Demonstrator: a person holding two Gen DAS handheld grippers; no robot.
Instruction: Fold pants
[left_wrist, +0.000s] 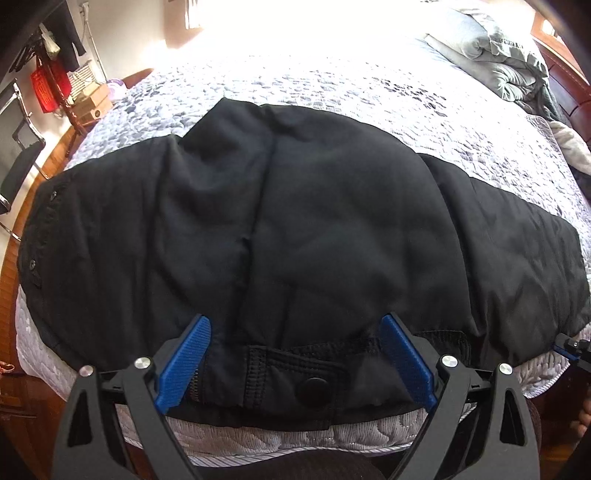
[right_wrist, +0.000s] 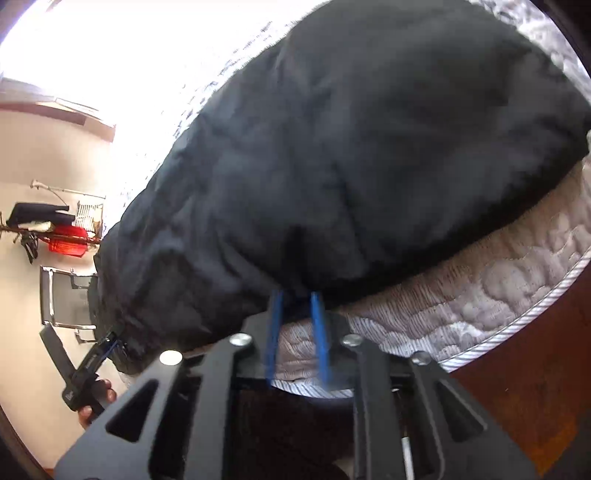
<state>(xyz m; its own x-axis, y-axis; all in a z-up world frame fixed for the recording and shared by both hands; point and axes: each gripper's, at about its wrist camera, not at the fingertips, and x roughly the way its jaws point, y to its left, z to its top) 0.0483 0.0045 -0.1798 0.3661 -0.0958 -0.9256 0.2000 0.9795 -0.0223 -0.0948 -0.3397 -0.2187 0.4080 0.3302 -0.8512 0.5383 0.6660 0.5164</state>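
The black pants (left_wrist: 295, 221) lie spread across the quilted bed cover (left_wrist: 332, 92), reaching from its near edge up toward the middle of the bed, with the waistband along the side nearest the camera. On that waistband a round black button (left_wrist: 313, 391) sits on a stitched tab, and just to the left of the button a bit of zipper (left_wrist: 197, 397) shows.

The left gripper (left_wrist: 295, 360) is spread wide, its two blue fingers (left_wrist: 186, 360) set on either side of the button and resting against the waistband, with nothing pinched between them.

The right gripper (right_wrist: 297, 332) sits at the lower hem of the pants where the cloth hangs over the mattress edge (right_wrist: 461, 306). Its blue fingers (right_wrist: 275, 332) stand close together with a narrow gap, and their tips disappear into a fold of the dark cloth; whether they truly clamp it I cannot tell, as the view is blurred there.

Beyond the pants, at the far right corner of the bed, lies a bundled grey comforter (left_wrist: 498, 55). To the left of the pants, off the bed, a chair (left_wrist: 18, 158) stands with a red bag (left_wrist: 48, 88) hanging above it
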